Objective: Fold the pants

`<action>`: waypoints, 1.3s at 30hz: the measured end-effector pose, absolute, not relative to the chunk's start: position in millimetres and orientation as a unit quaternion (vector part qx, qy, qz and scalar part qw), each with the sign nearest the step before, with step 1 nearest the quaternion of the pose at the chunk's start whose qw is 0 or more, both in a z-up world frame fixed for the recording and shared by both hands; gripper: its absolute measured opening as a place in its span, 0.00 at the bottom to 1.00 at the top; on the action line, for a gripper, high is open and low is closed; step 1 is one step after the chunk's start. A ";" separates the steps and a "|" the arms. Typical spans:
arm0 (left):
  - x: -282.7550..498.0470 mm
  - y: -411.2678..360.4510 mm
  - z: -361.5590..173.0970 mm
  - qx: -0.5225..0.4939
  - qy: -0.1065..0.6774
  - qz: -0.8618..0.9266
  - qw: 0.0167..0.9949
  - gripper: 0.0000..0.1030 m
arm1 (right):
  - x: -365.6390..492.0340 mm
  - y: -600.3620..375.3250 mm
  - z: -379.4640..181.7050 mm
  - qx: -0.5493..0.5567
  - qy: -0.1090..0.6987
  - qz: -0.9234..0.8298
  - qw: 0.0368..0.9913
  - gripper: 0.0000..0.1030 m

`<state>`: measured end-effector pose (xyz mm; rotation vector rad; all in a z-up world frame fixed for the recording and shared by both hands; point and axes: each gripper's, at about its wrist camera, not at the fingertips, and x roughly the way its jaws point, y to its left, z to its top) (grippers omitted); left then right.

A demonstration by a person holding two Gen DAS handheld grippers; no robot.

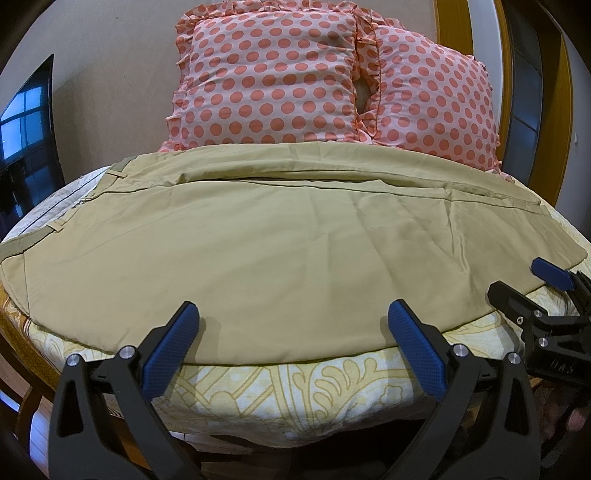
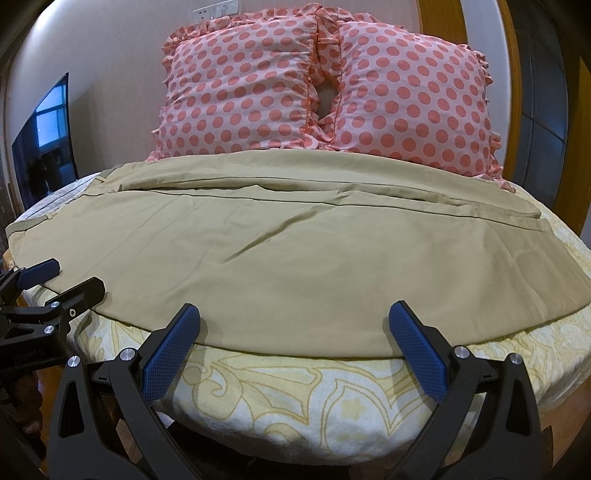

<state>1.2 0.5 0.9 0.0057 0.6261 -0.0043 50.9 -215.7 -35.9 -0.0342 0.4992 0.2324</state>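
Tan pants (image 1: 280,240) lie flat across the bed, waistband to the left and leg ends to the right, one leg folded over the other; they also show in the right wrist view (image 2: 295,251). My left gripper (image 1: 291,314) is open and empty, its blue pads just above the near edge of the pants. My right gripper (image 2: 293,314) is open and empty at the same near edge, further right. The right gripper also shows in the left wrist view (image 1: 517,280), and the left gripper in the right wrist view (image 2: 70,277), both open over the pants' edge.
The bed has a white sheet with a yellow pattern (image 1: 295,384). Two pink polka-dot pillows (image 1: 269,77) (image 2: 413,88) lean against the wall behind the pants. A dark TV screen (image 2: 44,140) stands at the left. A wooden door frame (image 1: 454,22) is at the back right.
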 end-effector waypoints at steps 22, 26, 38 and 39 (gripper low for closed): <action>81.3 1.2 54.6 -0.003 0.277 0.028 0.960 0.98 | 410.5 -493.1 39.8 0.247 0.385 -0.234 0.858 0.57; 88.2 3.8 51.5 -0.003 0.280 0.026 0.960 0.98 | 440.1 -498.1 23.2 0.251 0.405 -0.258 0.841 0.57; 84.8 14.5 48.9 -0.028 0.280 0.016 0.959 0.98 | 391.4 -522.3 14.3 0.284 0.301 -0.193 0.890 0.05; 82.9 16.3 49.8 -0.034 0.278 0.014 0.960 0.98 | 378.3 -524.5 17.3 0.290 0.286 -0.179 0.896 0.05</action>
